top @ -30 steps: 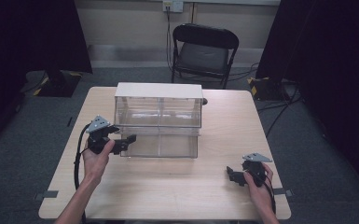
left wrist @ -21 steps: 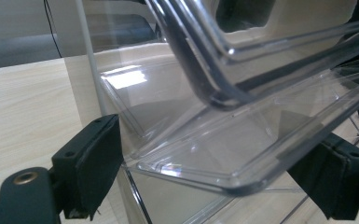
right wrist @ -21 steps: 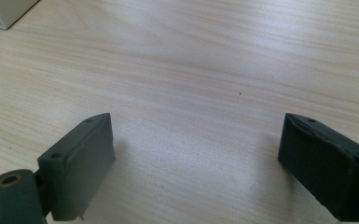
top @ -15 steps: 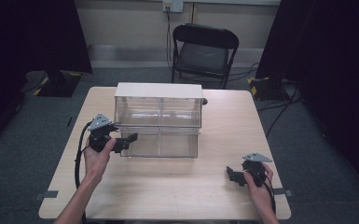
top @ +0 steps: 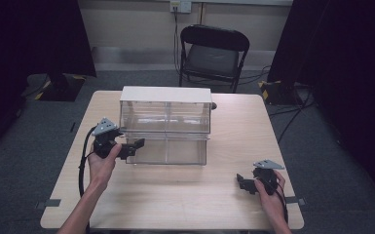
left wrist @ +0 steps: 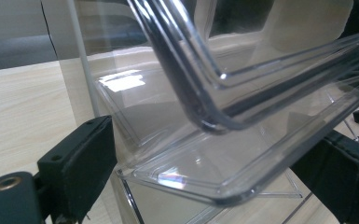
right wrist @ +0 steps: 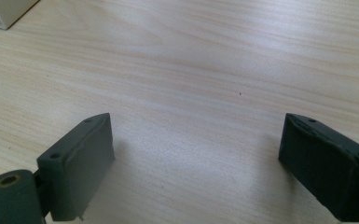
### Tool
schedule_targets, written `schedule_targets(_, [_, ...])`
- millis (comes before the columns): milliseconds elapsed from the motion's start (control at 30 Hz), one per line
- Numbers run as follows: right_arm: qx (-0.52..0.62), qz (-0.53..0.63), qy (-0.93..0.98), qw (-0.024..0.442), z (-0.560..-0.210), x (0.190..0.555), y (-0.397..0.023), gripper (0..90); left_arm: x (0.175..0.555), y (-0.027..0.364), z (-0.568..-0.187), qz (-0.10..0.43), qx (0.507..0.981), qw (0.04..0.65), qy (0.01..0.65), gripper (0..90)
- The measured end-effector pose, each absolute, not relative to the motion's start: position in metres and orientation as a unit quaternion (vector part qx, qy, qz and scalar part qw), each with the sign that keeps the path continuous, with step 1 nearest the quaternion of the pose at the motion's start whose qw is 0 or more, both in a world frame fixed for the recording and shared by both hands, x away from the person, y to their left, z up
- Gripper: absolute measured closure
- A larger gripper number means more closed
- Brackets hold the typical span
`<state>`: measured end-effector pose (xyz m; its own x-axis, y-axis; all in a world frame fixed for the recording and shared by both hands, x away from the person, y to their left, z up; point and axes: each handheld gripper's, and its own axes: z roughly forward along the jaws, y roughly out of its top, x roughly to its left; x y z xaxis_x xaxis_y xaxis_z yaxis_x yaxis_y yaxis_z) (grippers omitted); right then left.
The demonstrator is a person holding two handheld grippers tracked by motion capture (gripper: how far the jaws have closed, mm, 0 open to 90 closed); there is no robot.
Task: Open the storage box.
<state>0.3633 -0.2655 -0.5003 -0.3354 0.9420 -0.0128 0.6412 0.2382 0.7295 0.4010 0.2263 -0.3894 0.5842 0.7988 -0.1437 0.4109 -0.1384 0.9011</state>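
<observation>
A clear plastic drawer cabinet (top: 165,124) with a white top stood at the middle of the light wooden tabletop (top: 185,195), toward its far half. Its lower drawer (top: 168,151) was pulled part-way out toward the person. The left tongs (top: 137,145), held in the person's left hand (top: 102,158), sat at the left front corner of that drawer. In the left gripper view, the drawer's clear rim (left wrist: 224,154) lay between the two black jaws, which stood spread to either side of it; whether either jaw actually touched the plastic could not be told.

The right tongs (top: 243,184) rested low over the near right part of the tabletop, held in the right hand (top: 270,192), well apart from the cabinet. In the right gripper view their jaws were spread wide over bare wood (right wrist: 191,93), gripping nothing.

A black folding chair (top: 213,53) stood beyond the tabletop's far edge.
</observation>
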Motion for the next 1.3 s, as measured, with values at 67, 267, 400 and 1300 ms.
schedule_targets(67, [0.527, 0.321, 0.751, 0.234, -0.5003, 0.3633, -0.2655, 9.4, 0.4010, 0.2262, -0.3894, 0.190, 0.730, 0.509, 0.415, 8.6])
schedule_targets(267, [0.527, 0.321, 0.751, 0.234, -0.5003, 0.3634, -0.2655, 9.4, 0.4009, 0.2264, -0.3896, 0.193, 0.730, 0.510, 0.413, 8.6])
schedule_targets(400, [0.527, 0.321, 0.751, 0.234, -0.5003, 0.3634, -0.2655, 9.4, 0.4006, 0.2249, -0.3893, 0.195, 0.729, 0.509, 0.414, 8.1])
schedule_targets(1300, [0.524, 0.321, 0.754, 0.233, -0.5003, 0.3641, -0.2657, 8.8, 0.4020, 0.2278, -0.3900, 0.186, 0.727, 0.513, 0.416, 9.1])
